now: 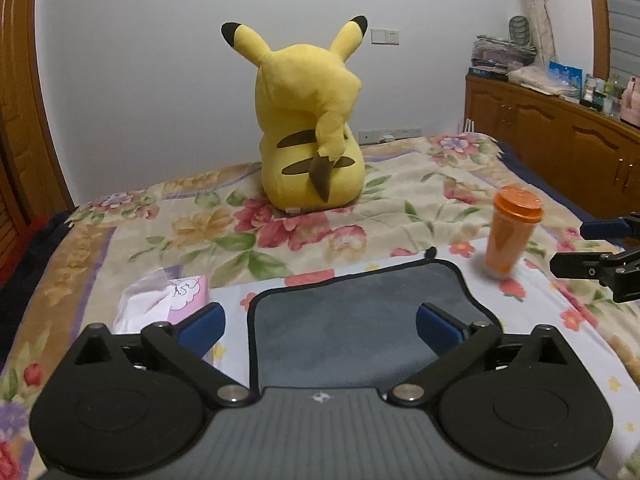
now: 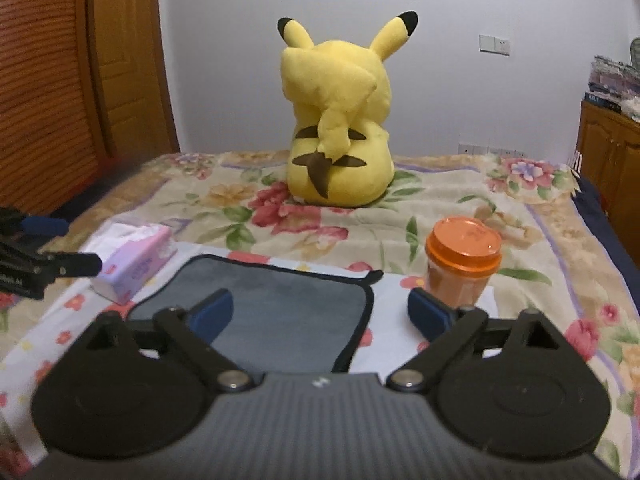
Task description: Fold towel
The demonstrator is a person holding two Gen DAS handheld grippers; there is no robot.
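Blue rubber pads on both tongs, jaws spread wide, nothing held. Left gripper [image 1: 320, 322] hovers over the near part of the towel [image 1: 360, 320]; its pads straddle the cloth from above, apparently without touching. Right gripper [image 2: 320, 312] sits further right: its left pad is over the towel's right portion, its right pad past the hem, just in front of the cup [image 2: 462, 272]. Towel: grey, dark-bound, lying mostly flat on a pale floral sheet [image 1: 520, 320] on the bed; small loop at the far right corner, far edge slightly wavy. Near corners hidden under the gripper bodies, so their lie cannot be told. Judgement: fold not begun. Risks: (1) the cup stands upright on soft bedding, close beside the towel's right edge; a sweep by the right gripper, or a tug on the sheet, would probably tip it. (2) A pinch taken too deep could gather sheet along with towel and drag both. (3) Tissue pack [image 2: 132, 264] lies near the left far corner; a lifted hem could catch it. (4) Uneven grips would skew the fold line. Plush [image 1: 310, 128] is well apart, no concern.
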